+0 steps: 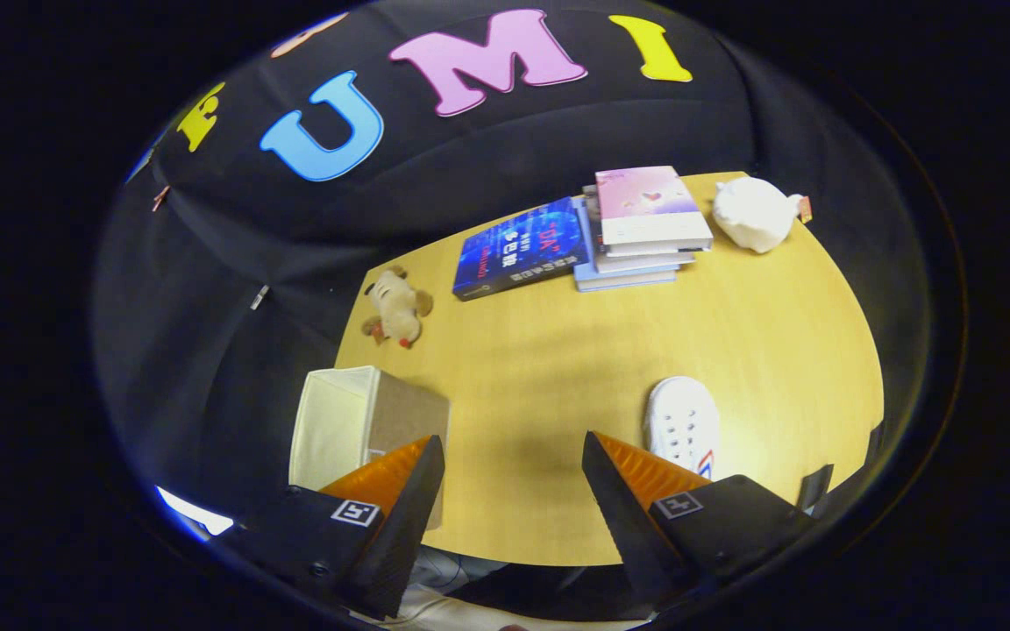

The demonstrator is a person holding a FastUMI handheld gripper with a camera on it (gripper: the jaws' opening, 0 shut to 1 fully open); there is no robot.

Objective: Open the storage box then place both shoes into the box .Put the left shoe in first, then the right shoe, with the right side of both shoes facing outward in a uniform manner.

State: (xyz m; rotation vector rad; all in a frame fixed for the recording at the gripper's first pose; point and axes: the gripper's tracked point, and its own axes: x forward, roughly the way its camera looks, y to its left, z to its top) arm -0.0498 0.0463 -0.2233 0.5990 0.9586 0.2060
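My gripper [512, 460] is open, held above the wooden table [575, 368], with bare tabletop between its two fingers. A beige fabric storage box [356, 425] stands just beyond the left finger [400, 491], its pale inner wall showing on the left side; the finger covers its near corner. A white shoe [682, 421] with a small red and blue mark lies just beyond the right finger [636, 478], toe pointing away; its heel end is hidden behind that finger.
At the table's far side lie a blue book [518, 248] and a stack of books [641, 230] with a pink one on top. A white plush toy [752, 214] sits beside the stack. A small tan plush dog [397, 307] lies beyond the box.
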